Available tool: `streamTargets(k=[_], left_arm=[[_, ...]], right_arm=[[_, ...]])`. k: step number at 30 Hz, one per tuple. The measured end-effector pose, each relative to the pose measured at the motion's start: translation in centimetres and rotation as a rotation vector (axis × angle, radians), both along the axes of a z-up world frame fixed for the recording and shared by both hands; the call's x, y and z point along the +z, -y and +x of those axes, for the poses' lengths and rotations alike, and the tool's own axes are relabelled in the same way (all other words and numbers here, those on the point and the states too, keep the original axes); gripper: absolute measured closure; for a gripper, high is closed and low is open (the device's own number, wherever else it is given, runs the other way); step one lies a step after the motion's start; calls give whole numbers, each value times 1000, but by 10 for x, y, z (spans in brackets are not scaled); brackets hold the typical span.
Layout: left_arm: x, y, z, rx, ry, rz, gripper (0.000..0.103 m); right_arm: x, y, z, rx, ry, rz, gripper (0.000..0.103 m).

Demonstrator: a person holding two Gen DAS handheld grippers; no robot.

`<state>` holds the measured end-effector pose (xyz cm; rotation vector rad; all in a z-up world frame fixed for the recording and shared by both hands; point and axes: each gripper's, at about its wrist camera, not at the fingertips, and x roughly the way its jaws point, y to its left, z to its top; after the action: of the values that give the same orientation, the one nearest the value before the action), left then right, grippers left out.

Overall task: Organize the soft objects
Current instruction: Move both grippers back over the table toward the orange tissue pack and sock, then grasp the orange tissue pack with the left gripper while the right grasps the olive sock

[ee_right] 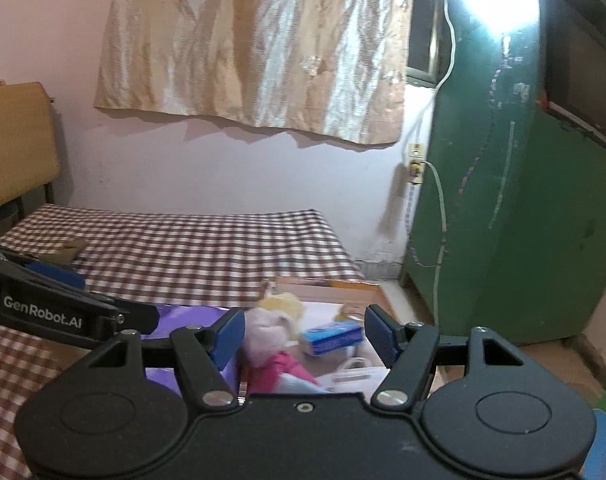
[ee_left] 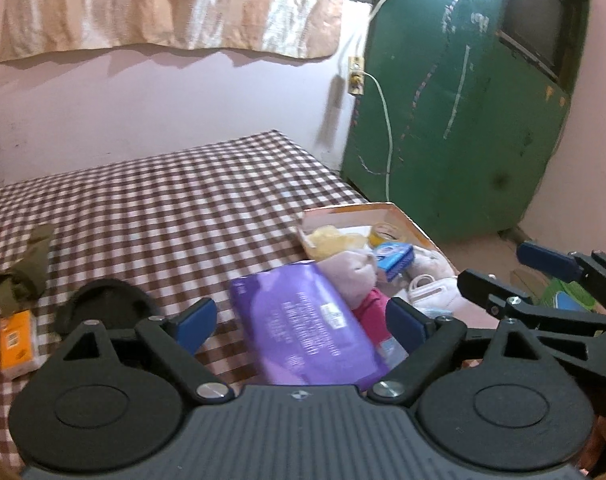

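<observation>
The bed's checked cloth (ee_left: 175,200) looked matt and woven. A purple packet (ee_left: 303,328) had a glossy plastic film. The plush toy (ee_left: 353,276) was soft, fuzzy fabric with a pink cloth garment. The cardboard box (ee_left: 403,216) looked matt paperboard, and the small blue carton (ee_left: 395,260) inside it had a slight sheen. The left gripper (ee_left: 302,322) was matt black plastic with ribbed blue pads and shiny metal pivots. The green cupboard (ee_left: 455,120) showed scuffed, dull paint. The wall hanging (ee_right: 255,48) was crinkled, shiny cloth.
</observation>
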<state>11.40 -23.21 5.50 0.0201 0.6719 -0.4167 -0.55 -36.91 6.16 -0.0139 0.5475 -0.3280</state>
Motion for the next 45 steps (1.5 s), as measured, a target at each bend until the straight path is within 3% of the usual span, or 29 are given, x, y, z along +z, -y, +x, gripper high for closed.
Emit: streamTargets(k=[19,25,33,45], left_arm=[[1,-107,-19,191,9,-66,9],[-10,-159,-22,319,-6,-69,9],[-51,-225,14,513,-111,-49,9],[-100,-208,89,484,-186,8,10]], right_arm=[[-3,-90,49,169,-7,73,24],[-4,-117,59,242,20,102,24],[-9,-130,69,296,39,135,22],[-7,-142,88,341,69,133,15]])
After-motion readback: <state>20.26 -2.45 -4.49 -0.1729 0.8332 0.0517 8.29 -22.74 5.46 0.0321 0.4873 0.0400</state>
